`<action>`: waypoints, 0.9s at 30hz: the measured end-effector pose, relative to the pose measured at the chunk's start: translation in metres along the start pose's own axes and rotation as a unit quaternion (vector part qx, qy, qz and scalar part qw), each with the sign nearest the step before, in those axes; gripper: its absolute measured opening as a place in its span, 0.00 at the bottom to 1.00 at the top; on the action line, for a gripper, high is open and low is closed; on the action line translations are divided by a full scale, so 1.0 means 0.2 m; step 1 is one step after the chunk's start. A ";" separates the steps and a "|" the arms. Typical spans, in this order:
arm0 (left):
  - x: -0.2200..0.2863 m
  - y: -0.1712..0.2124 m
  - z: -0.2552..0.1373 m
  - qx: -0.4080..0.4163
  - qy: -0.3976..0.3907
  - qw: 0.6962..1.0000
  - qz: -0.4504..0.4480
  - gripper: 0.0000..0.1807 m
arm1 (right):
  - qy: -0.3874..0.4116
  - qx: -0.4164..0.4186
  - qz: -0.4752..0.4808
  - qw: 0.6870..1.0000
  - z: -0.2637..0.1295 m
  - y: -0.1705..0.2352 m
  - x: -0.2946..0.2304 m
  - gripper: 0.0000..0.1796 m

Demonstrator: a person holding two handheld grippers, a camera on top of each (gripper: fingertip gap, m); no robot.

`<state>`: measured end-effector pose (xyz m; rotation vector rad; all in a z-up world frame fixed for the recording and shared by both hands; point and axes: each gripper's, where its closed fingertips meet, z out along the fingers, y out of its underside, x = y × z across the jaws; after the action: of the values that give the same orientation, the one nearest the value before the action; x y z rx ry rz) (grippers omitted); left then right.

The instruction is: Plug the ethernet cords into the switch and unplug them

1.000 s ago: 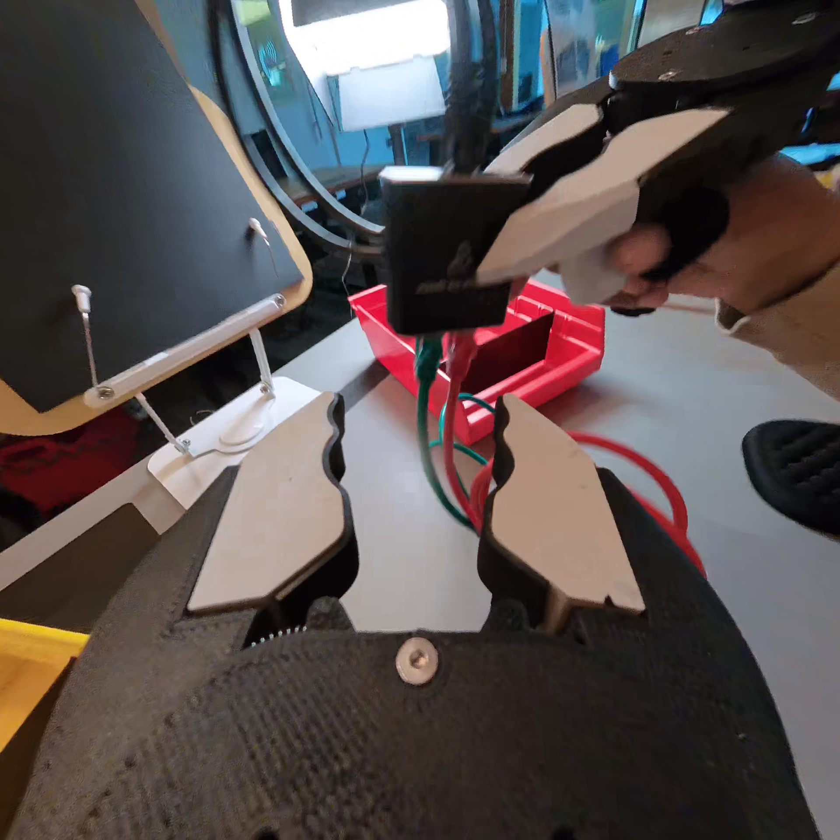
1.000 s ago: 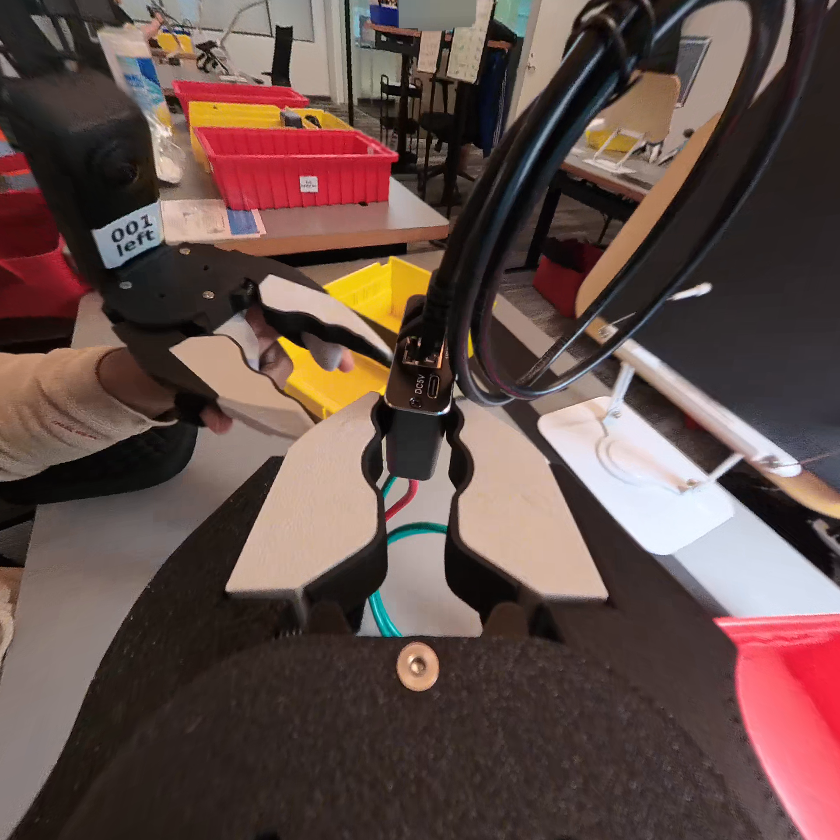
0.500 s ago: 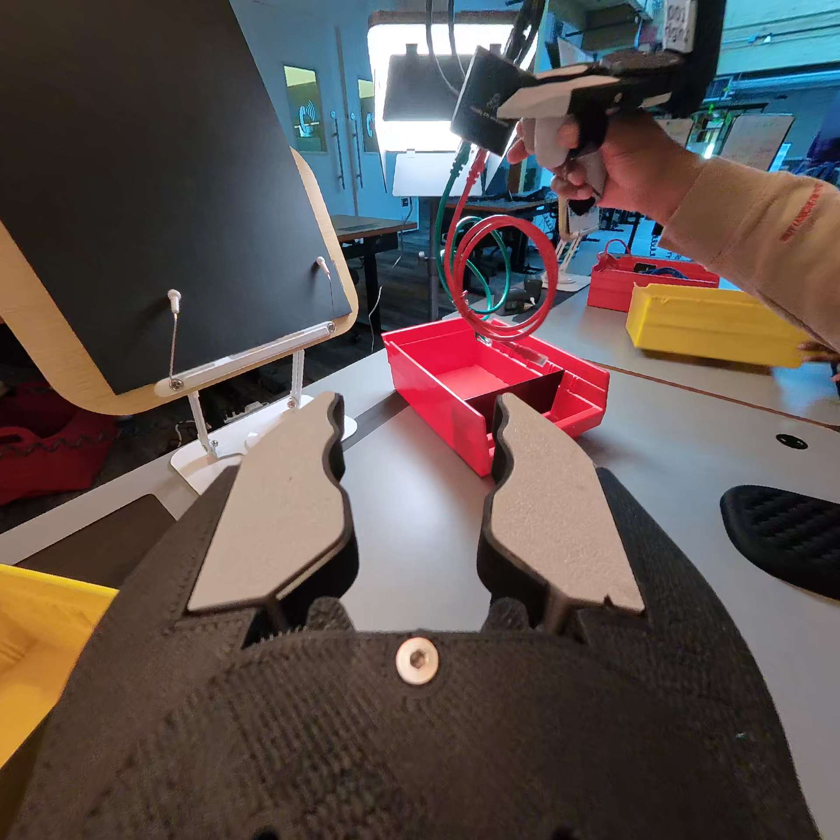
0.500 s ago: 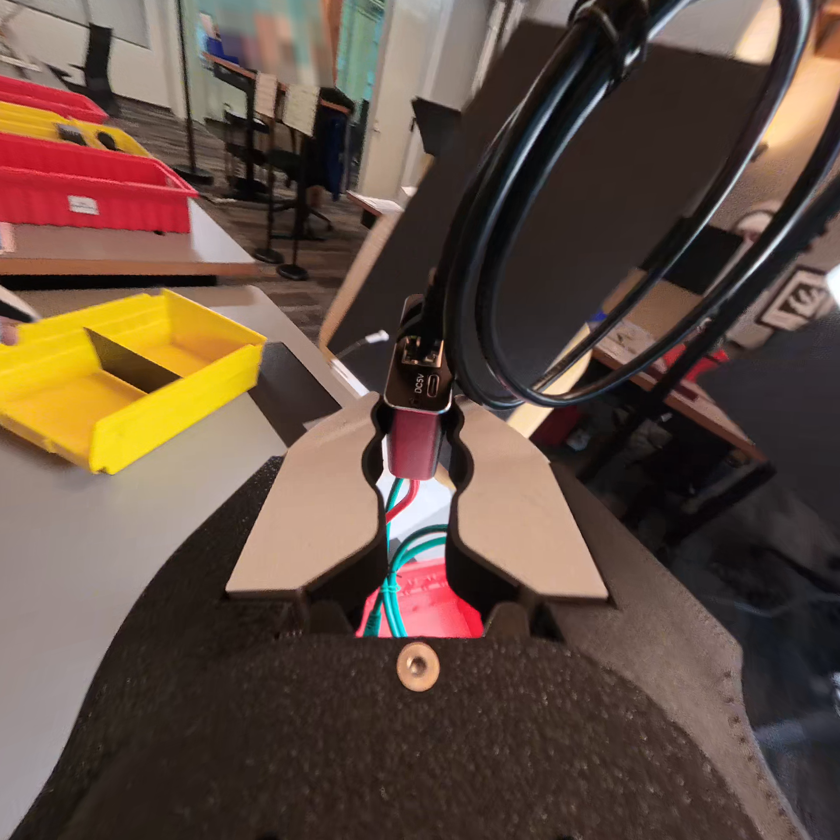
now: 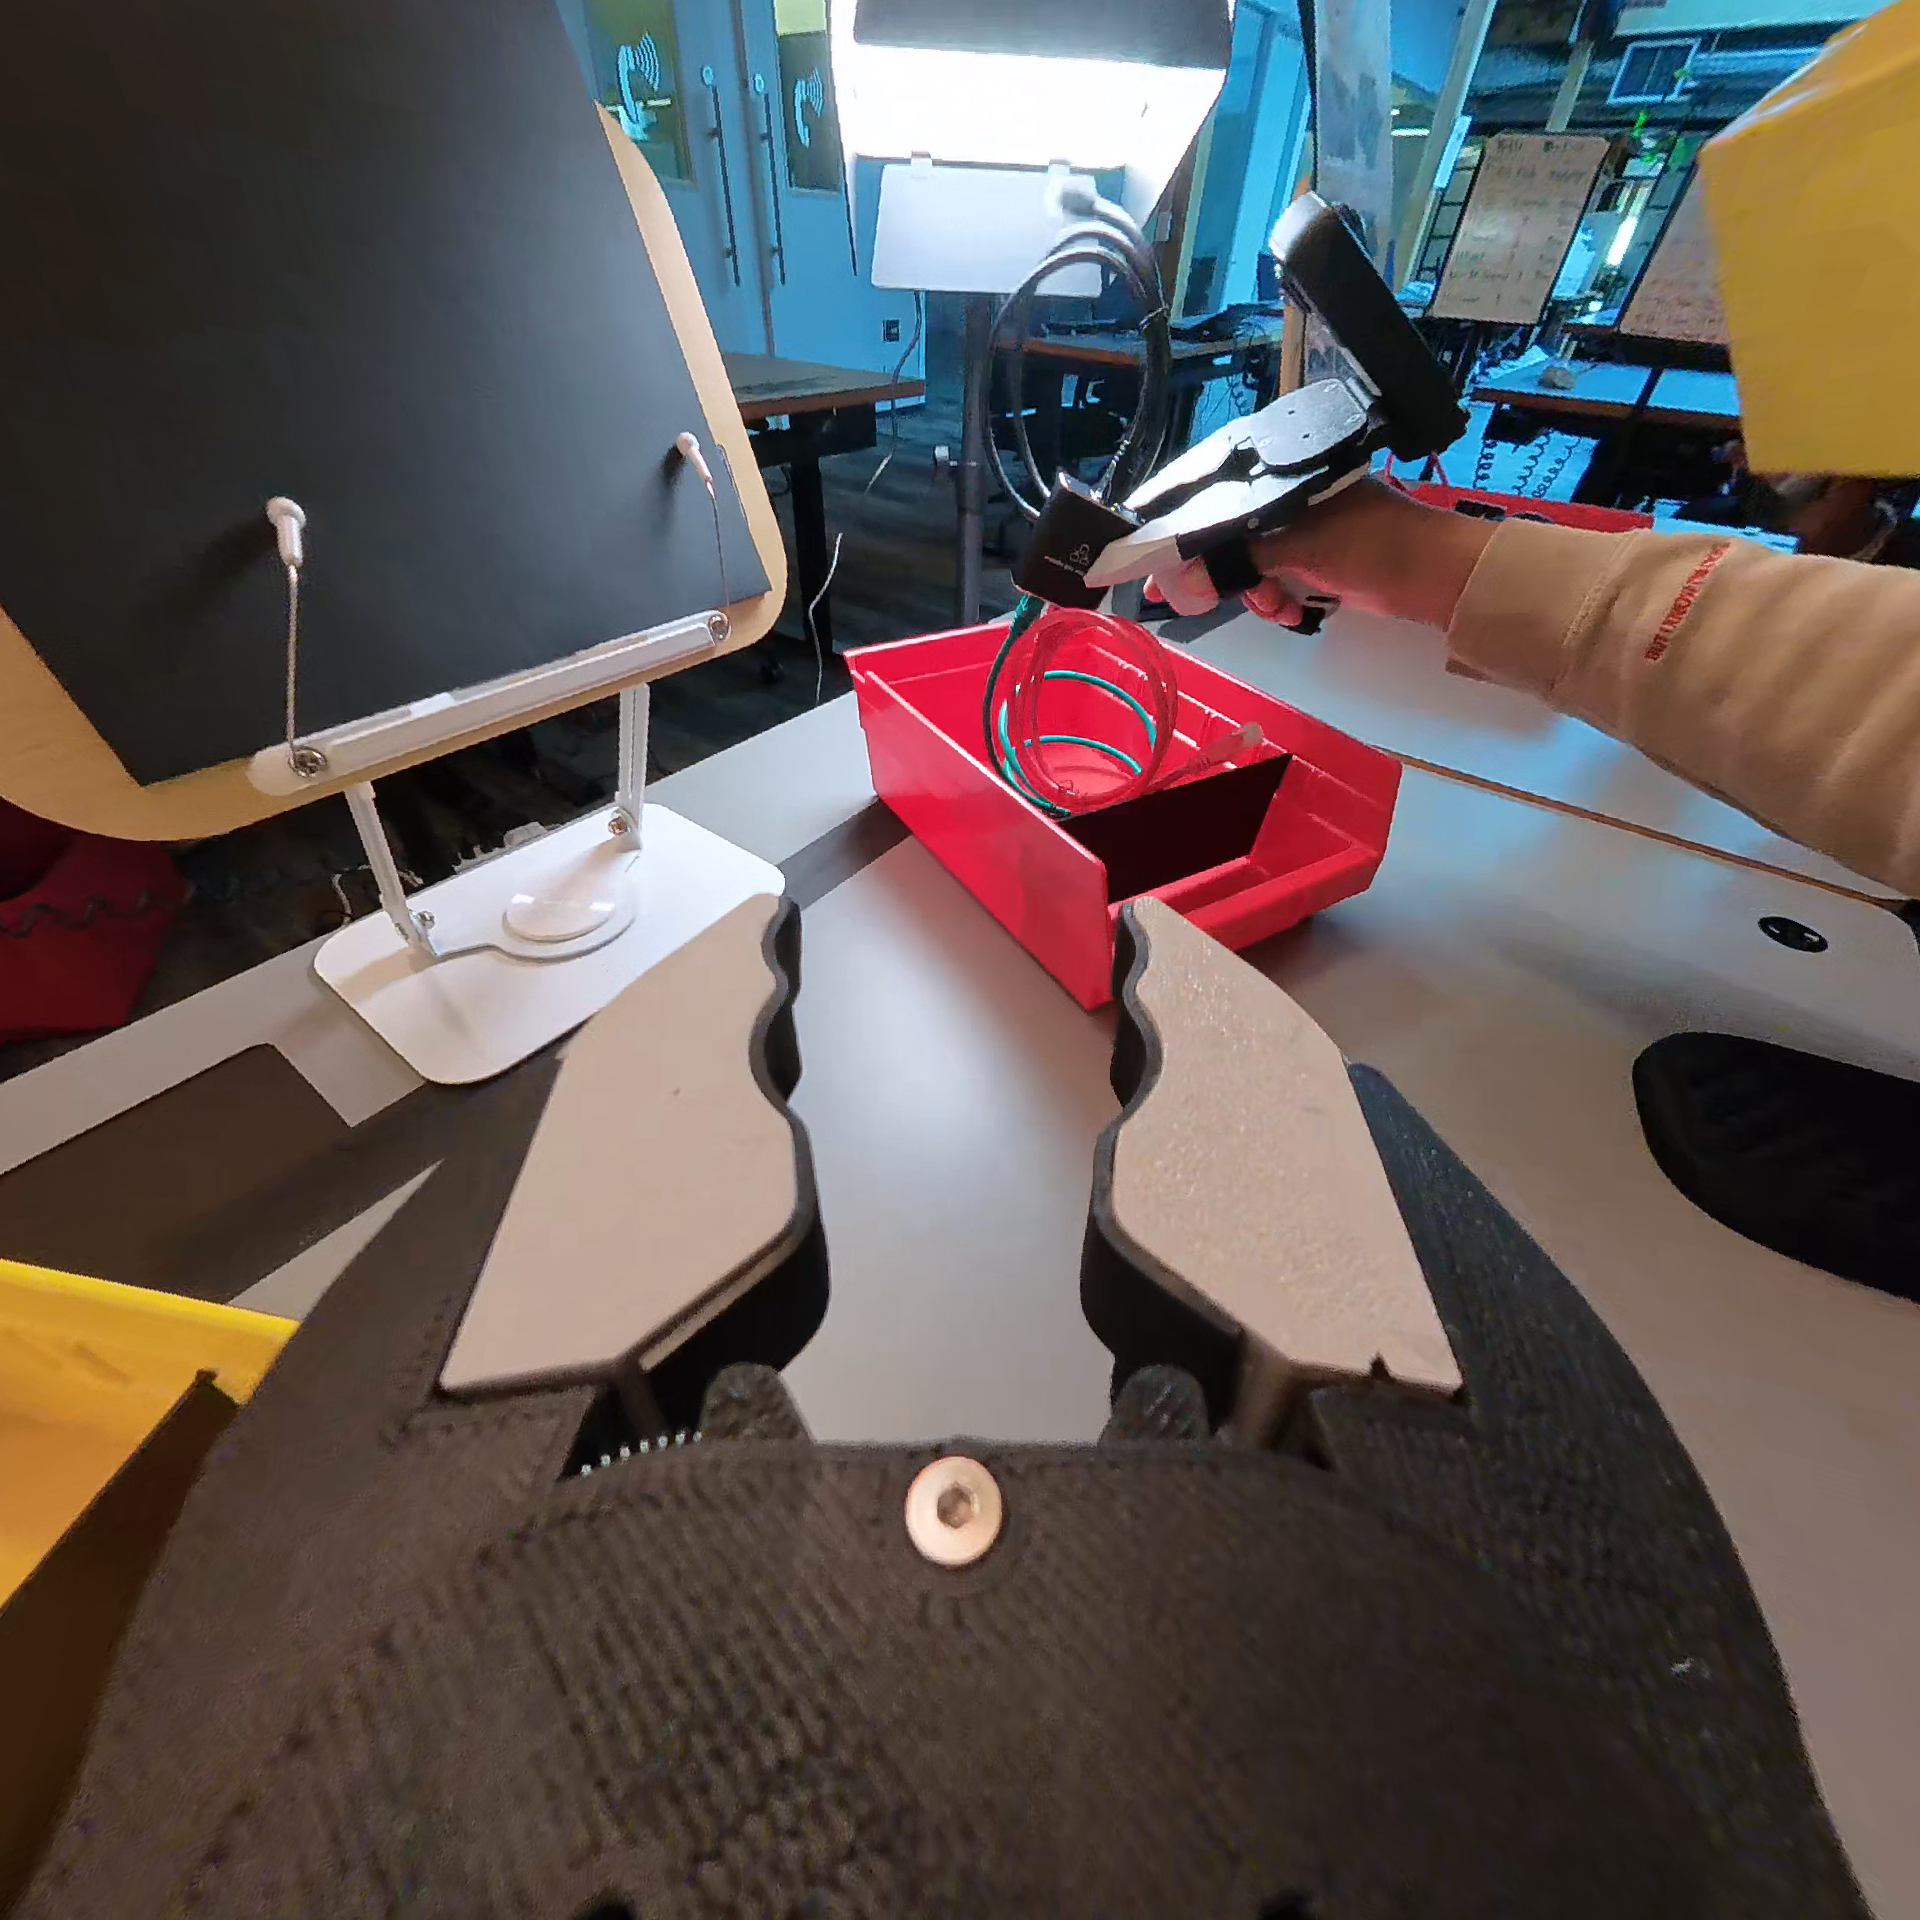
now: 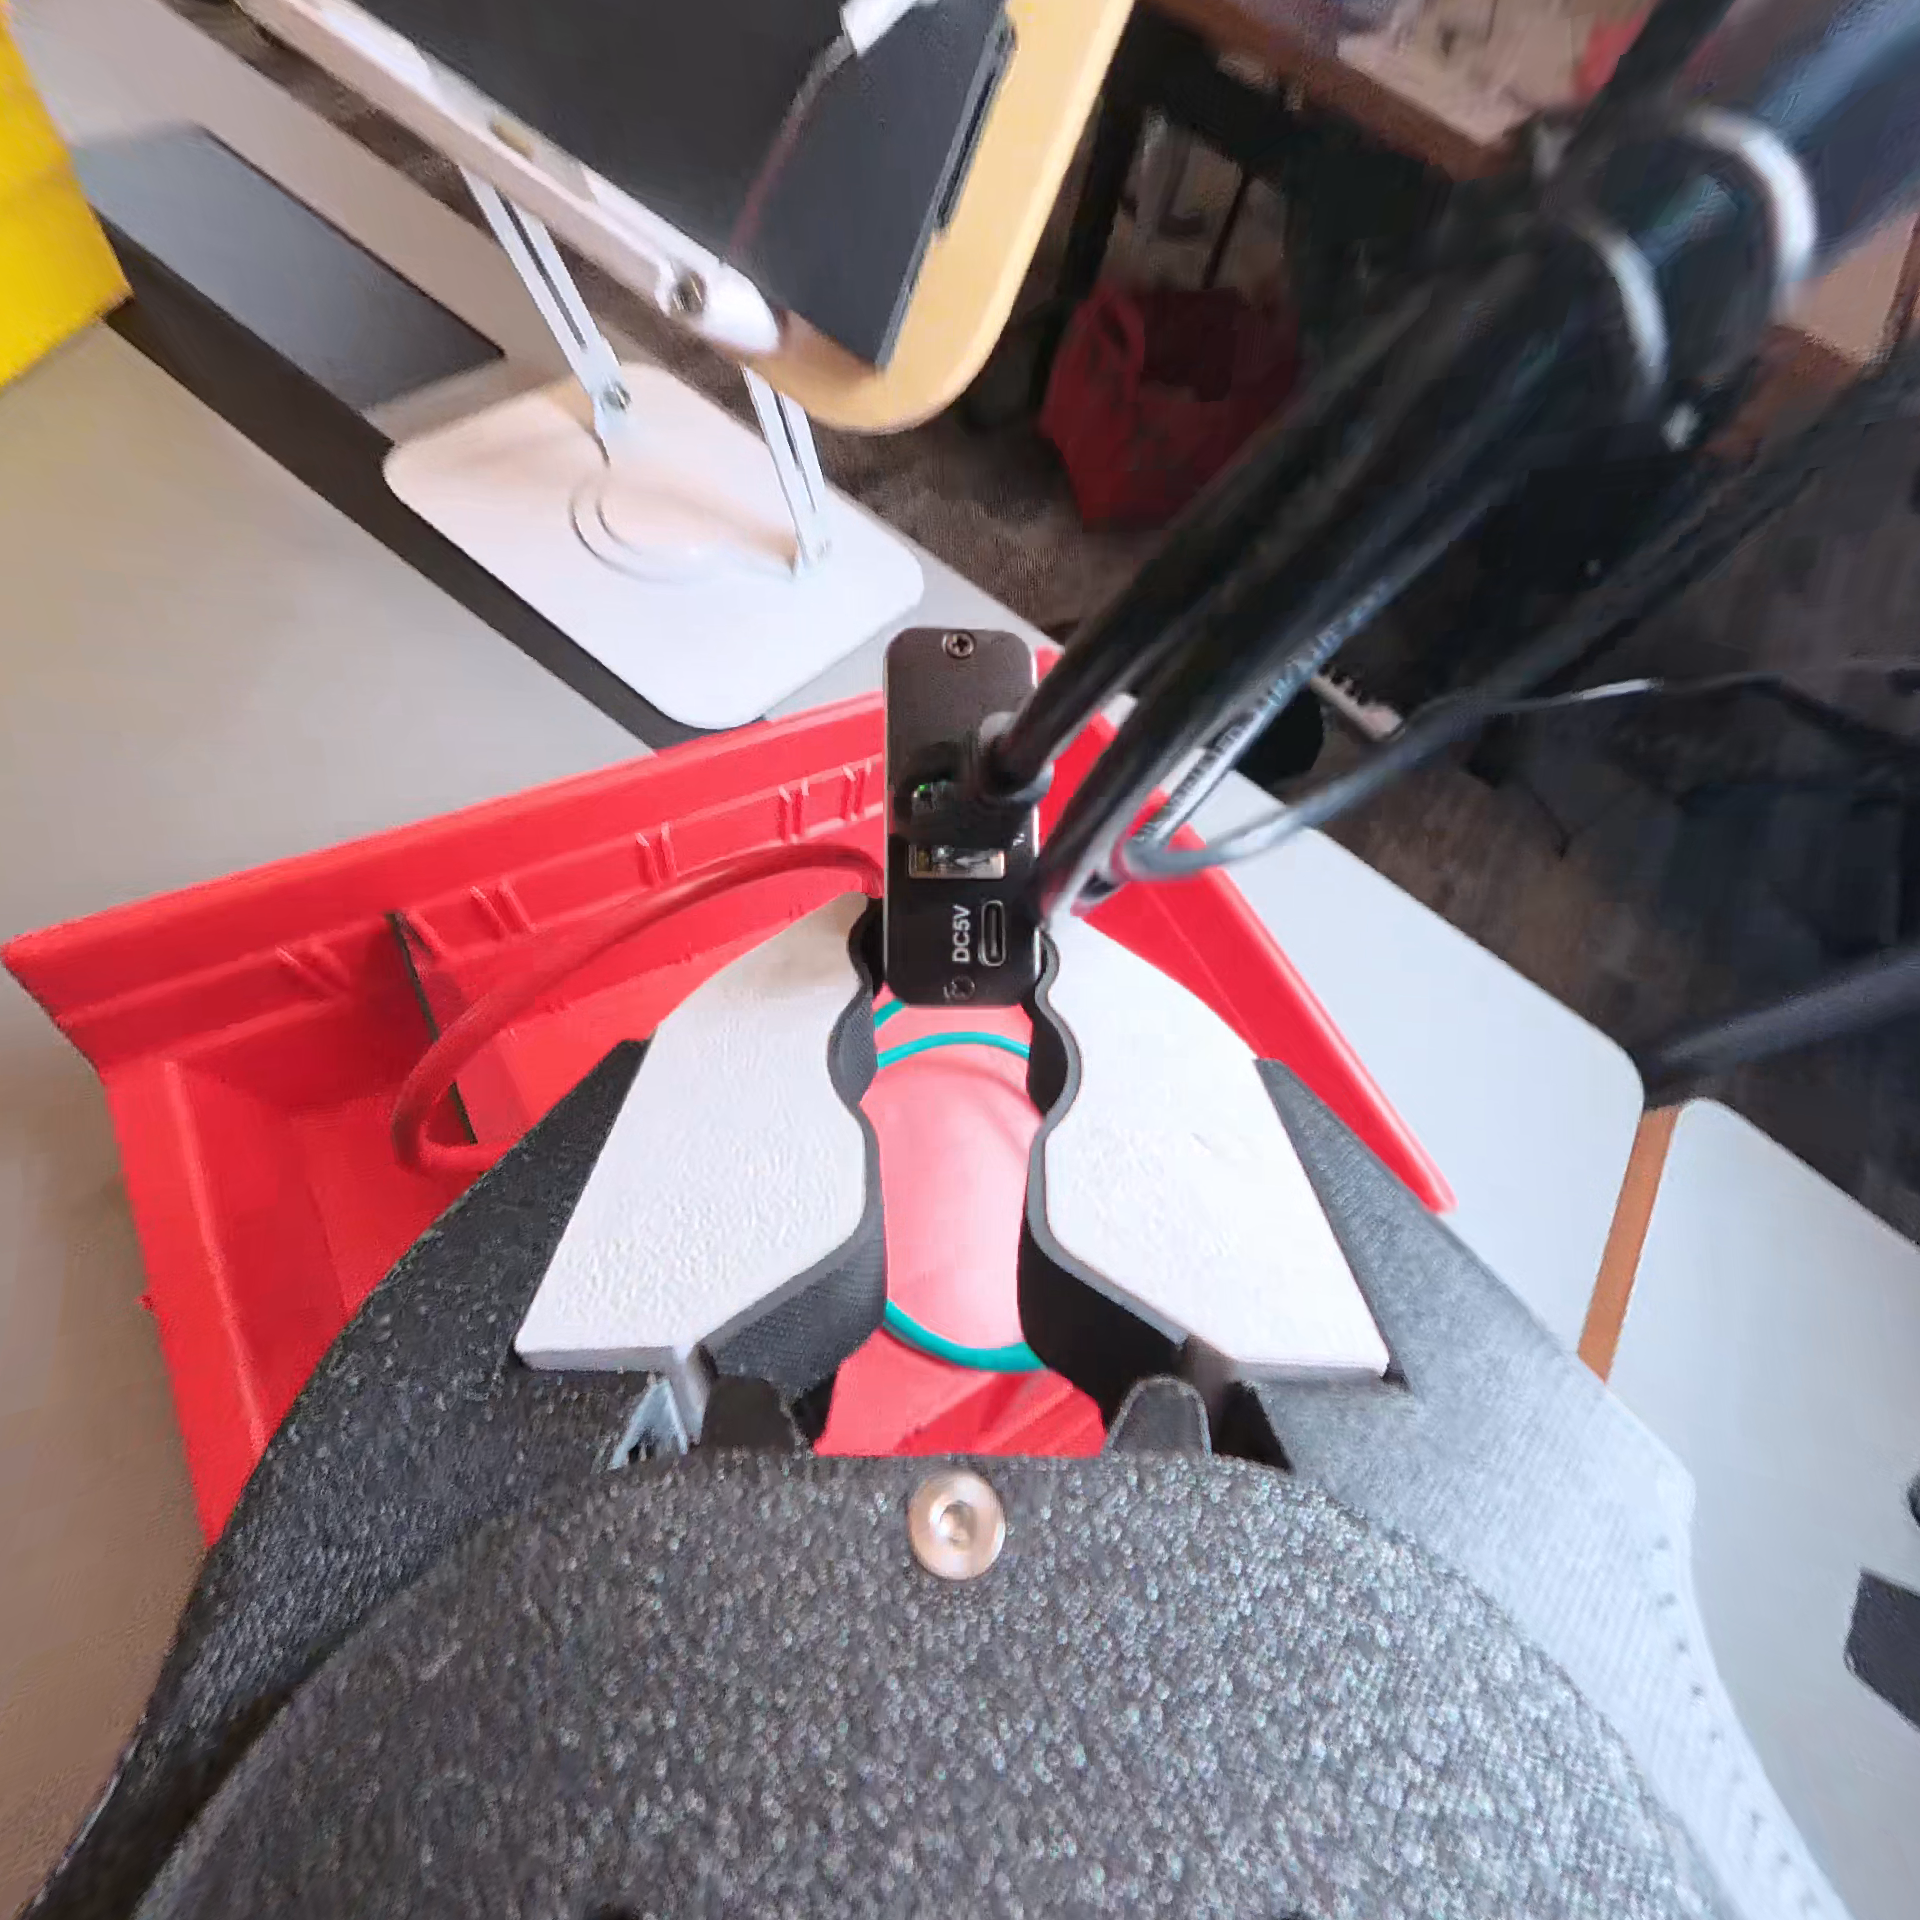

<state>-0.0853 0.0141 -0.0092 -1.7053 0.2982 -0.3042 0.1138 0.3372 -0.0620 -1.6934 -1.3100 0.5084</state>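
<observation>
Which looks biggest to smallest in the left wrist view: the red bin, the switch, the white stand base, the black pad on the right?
1. Red bin
2. White stand base
3. Switch
The black pad is cut off by the frame and nearer the camera, so I won't rank it.

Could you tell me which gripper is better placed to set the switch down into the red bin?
Right. The right gripper is shut on the switch above the red bin, red cord dangling inside. The left gripper is open and empty, short of the bin.
</observation>
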 end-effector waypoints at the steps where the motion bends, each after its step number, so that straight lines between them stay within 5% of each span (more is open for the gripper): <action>1: 0.00 0.01 0.01 -0.002 0.001 1.000 -0.001 0.32 | 0.000 -0.014 0.006 1.000 0.01 0.03 0.00 0.14; 19: -0.05 0.10 0.02 -0.037 -0.001 0.999 -0.010 0.32 | 0.036 -0.243 0.016 0.969 0.12 0.40 -0.02 0.19; 27: -0.12 0.06 -0.04 -0.030 -0.017 0.999 -0.012 0.32 | 0.008 -0.210 0.025 0.977 -0.04 0.36 -0.13 0.25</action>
<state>-0.1107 0.0140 -0.0211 -1.7715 0.2649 -0.2868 0.1499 0.3086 -0.1234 -2.0727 -1.4379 0.2551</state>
